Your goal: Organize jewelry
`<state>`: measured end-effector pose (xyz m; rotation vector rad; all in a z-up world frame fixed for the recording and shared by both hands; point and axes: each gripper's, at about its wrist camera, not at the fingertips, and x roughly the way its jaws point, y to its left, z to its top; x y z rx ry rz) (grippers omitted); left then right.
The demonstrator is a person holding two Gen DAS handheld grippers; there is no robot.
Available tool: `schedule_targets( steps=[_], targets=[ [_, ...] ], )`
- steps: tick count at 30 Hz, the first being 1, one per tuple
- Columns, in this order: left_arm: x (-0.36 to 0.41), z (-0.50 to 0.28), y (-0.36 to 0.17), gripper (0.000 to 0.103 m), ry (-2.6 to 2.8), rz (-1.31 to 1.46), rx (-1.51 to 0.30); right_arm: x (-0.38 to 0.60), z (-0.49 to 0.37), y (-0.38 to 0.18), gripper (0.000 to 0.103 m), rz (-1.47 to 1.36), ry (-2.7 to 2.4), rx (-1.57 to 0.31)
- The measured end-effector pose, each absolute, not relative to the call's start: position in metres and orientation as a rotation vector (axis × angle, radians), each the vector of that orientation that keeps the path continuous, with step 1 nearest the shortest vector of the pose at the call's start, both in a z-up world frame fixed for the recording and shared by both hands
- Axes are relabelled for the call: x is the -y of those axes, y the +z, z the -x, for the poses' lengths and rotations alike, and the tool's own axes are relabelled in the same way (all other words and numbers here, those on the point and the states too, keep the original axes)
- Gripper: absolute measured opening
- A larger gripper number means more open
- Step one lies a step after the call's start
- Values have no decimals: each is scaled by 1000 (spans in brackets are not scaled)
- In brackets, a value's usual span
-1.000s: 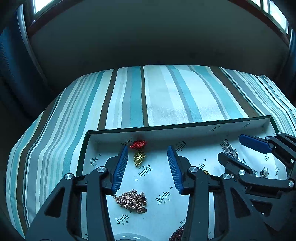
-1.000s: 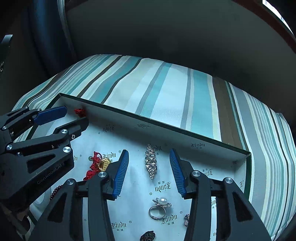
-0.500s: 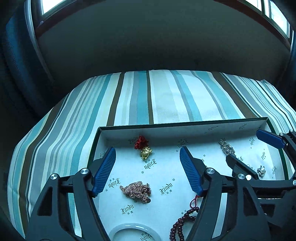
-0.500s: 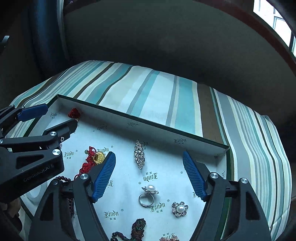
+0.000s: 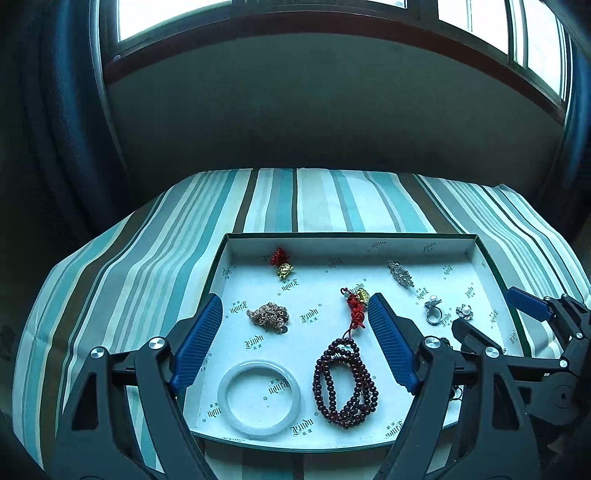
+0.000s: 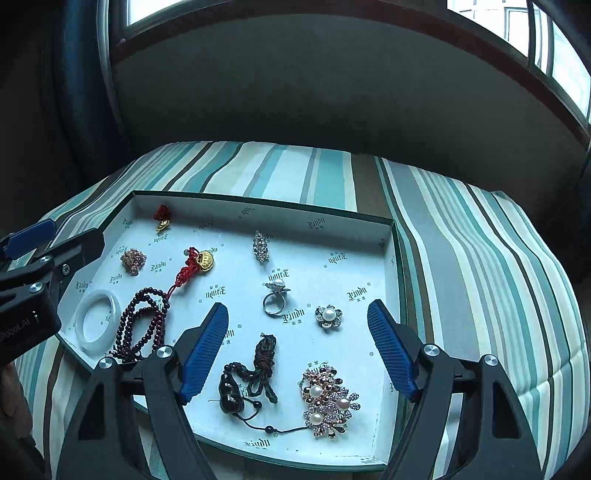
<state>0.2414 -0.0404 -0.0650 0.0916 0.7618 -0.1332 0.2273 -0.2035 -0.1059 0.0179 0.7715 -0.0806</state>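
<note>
Now both grippers spread, empty, above tray [image 6: 388, 236], jewelry lying below fingers.

Daylight enters through the windows [image 5: 177, 22] at the far top, blown out to white, while the wall beneath them and both side edges stay dim with a bluish cast. The white tray [image 6: 332, 236] is evenly lit and sharp, with soft shadows only. Fisheye distortion bends straight lines strongly towards the edges.

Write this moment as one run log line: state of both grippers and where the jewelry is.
left gripper: open, just opening, empty | right gripper: open, empty | white jade bangle, dark red bead string: lying in shallow white box
</note>
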Motion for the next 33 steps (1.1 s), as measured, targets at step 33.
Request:
schedule_targets(
  steps=[33],
  targets=[
    [27,-135,-19,90,-116,-61,-655,182,-119,-41,77,-42,-20,-555]
  ],
)
